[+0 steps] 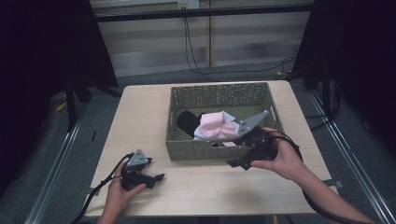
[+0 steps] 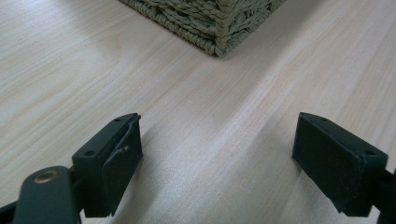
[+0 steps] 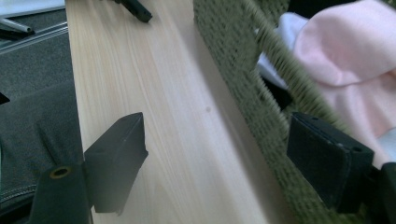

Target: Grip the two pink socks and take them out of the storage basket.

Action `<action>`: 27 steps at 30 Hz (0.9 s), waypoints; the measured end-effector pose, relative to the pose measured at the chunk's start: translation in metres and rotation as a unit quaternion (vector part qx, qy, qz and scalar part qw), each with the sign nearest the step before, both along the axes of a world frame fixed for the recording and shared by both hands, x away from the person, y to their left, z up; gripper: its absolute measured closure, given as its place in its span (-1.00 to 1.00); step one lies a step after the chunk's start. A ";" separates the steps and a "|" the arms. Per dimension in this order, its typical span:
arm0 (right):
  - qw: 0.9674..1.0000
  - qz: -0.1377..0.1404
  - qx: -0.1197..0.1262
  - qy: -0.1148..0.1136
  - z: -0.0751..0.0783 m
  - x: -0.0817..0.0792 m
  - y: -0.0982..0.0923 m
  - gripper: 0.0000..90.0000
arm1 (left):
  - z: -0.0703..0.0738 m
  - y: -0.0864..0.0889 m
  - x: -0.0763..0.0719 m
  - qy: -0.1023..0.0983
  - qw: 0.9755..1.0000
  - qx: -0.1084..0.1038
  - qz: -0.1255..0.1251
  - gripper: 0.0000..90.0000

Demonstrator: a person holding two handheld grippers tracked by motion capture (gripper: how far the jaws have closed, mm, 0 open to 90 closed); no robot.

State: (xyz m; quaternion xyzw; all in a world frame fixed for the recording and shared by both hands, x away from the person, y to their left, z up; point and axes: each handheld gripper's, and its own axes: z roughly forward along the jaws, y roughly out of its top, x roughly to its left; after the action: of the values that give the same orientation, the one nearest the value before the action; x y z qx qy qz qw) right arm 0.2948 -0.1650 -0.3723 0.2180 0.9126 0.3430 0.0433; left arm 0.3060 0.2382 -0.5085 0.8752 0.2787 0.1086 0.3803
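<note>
Fingers (image 3: 331,163) astride basket (image 3: 243,70) wall

— Where did the wicker basket (image 1: 187,95) sit?
— On the table (image 1: 135,126), ahead of the left gripper's (image 2: 219,161) fingers, with clothes (image 1: 215,126) inside.
— And the right gripper (image 3: 219,158)?
— Its fingers straddled the basket's near wall.

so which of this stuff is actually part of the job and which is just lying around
Likely part of the job:
- woven basket
- pink cloth in the basket
- black cloth beside it
- right hand-held gripper, open at the basket's near wall
- left hand-held gripper, open over bare table

Just lying about:
- cables on the floor behind
</note>
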 end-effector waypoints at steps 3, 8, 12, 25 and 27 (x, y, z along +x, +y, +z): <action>1.000 -0.003 0.007 -0.002 0.008 0.004 0.000 -0.57 | 0.000 0.000 0.000 0.000 1.000 0.000 0.000 -0.66; 1.000 -0.011 0.004 -0.017 0.022 0.018 -0.001 -0.56 | 0.000 0.000 0.000 0.000 1.000 0.000 -0.001 -0.66; 0.999 -0.029 0.001 -0.023 0.029 0.033 -0.002 -0.56 | 0.000 0.000 0.000 0.000 1.000 0.000 -0.001 -0.66; 0.995 -0.097 -0.034 -0.011 0.007 0.096 -0.004 -0.54 | 0.000 0.000 0.000 0.000 1.000 0.000 -0.001 -0.66; 0.994 -0.104 -0.037 -0.009 0.003 0.103 -0.002 -0.53 | 0.000 0.000 0.000 0.000 1.000 0.000 -0.001 -0.66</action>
State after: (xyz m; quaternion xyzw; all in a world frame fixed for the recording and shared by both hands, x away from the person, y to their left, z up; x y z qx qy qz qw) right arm 0.3981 -0.1674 -0.3697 0.3072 0.8967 0.3043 0.0949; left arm 0.3060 0.2382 -0.5085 0.8756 0.2775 0.1083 0.3803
